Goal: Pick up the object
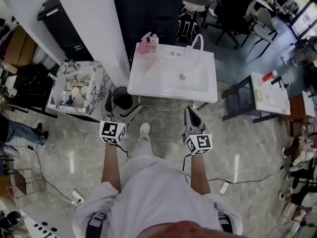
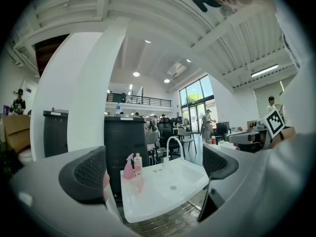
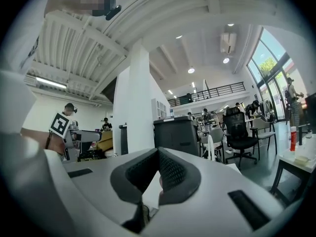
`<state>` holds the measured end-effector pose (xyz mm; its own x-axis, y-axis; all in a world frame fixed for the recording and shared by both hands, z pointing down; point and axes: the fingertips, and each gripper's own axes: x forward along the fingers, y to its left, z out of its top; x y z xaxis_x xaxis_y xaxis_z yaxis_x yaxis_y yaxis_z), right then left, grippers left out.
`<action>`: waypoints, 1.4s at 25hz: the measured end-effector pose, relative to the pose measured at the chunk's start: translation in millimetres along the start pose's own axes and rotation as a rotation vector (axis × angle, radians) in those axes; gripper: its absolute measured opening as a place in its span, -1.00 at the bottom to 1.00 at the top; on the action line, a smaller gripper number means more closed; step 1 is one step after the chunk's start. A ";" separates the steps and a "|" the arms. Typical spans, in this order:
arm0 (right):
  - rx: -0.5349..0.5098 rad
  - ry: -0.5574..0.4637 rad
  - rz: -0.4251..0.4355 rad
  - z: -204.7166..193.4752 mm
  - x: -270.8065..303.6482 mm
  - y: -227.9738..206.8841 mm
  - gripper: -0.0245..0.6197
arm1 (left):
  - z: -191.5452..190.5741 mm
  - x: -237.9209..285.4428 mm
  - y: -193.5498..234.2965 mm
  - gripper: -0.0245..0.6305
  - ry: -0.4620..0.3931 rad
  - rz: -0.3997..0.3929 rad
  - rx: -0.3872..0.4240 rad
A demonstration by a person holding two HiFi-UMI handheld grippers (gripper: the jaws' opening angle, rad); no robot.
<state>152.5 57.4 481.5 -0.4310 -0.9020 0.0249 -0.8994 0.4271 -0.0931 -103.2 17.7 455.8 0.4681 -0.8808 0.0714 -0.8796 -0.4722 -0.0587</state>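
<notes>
A white sink (image 1: 148, 83) stands right in front of me. At its back left corner are a pink spray bottle (image 1: 143, 46) and a small bottle of pink liquid (image 1: 154, 42), with a white faucet (image 1: 198, 40) at the back right. My left gripper (image 1: 120, 113) hovers before the sink's front left corner, jaws wide open and empty. In the left gripper view the sink (image 2: 148, 204), the spray bottle (image 2: 129, 168) and the small bottle (image 2: 138, 164) show between the open left gripper (image 2: 153, 169) pads. My right gripper (image 1: 191, 114) is near the front right corner. The right gripper (image 3: 158, 174) is shut on nothing.
A black bin (image 1: 121, 98) sits at the sink's left foot, beside a marble-patterned stand (image 1: 99, 86) with small items. A white pillar (image 1: 96, 24) and a dark cabinet (image 1: 148, 14) stand behind. A black side table (image 1: 240, 100) is to the right. Cables and a power strip (image 1: 224, 186) lie on the floor.
</notes>
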 end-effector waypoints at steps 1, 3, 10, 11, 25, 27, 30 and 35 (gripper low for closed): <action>0.002 0.006 -0.005 -0.5 14.1 -2.3 -0.92 | 0.0 12.4 14.9 0.88 -0.005 0.007 -0.003; 0.014 0.015 -0.017 -3.2 44.7 -6.4 -0.92 | -0.5 38.1 45.3 0.88 -0.015 0.009 -0.013; 0.062 0.062 -0.068 -9.7 128.3 -22.3 -0.92 | -8.1 121.1 108.9 0.88 0.016 -0.023 -0.037; 0.060 0.069 -0.074 -9.8 137.7 -24.3 -0.92 | -9.4 131.5 114.3 0.88 0.018 -0.030 -0.044; 0.070 0.112 -0.113 -15.2 228.6 -58.1 -0.92 | -76.5 261.8 155.7 0.87 0.155 -0.104 -0.059; 0.073 0.112 -0.115 -15.0 230.8 -69.5 -0.92 | -86.4 277.2 153.1 0.87 0.177 -0.105 -0.056; 0.077 0.112 -0.120 -13.0 235.1 -90.6 -0.92 | -104.1 301.7 150.2 0.87 0.213 -0.101 -0.056; 0.098 0.105 -0.155 -16.4 237.3 -125.3 -0.92 | -160.2 343.1 144.1 0.87 0.327 -0.111 -0.020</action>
<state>161.7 -209.1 515.3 -0.2979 -0.9428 0.1497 -0.9463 0.2711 -0.1759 -83.0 -346.8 631.3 0.5120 -0.7644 0.3918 -0.8275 -0.5613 -0.0137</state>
